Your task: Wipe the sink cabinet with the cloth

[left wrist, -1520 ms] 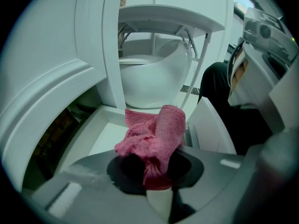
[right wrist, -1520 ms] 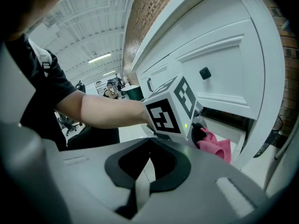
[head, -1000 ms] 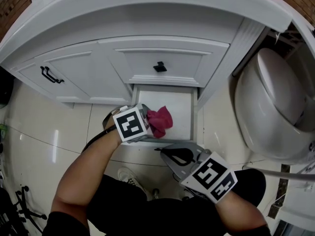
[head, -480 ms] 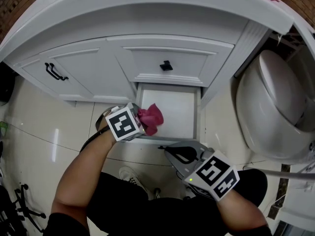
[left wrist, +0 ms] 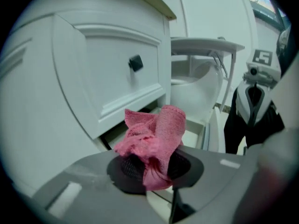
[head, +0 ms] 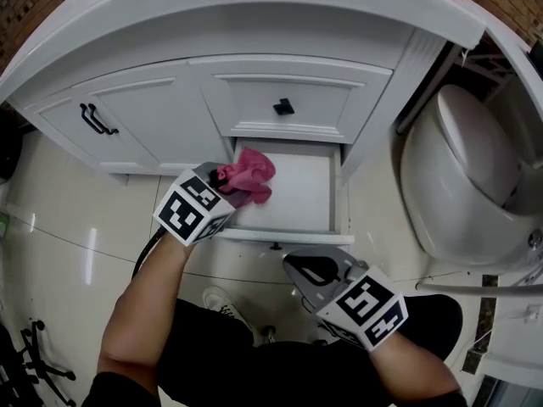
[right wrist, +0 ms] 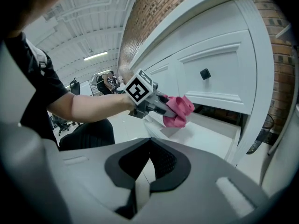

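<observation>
Cloth [head: 248, 173] was pinched as a loose bunch in the left gripper [head: 227, 187] above the sink cabinet's [head: 161, 113] open drawer [head: 299, 189], whose edge could snag it free, while the right gripper [head: 297, 265] was held empty, jaws pressed together.

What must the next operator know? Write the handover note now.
Left hand-held gripper: shut on the pink cloth, over the left rear corner of the open bottom drawer.
Right hand-held gripper: shut, empty, in front of the drawer.
Done: drawer is pulled out, cloth is gripped.
Left: wipe the drawer and the sink cabinet fronts; how much is already wiped cannot be told.
</observation>
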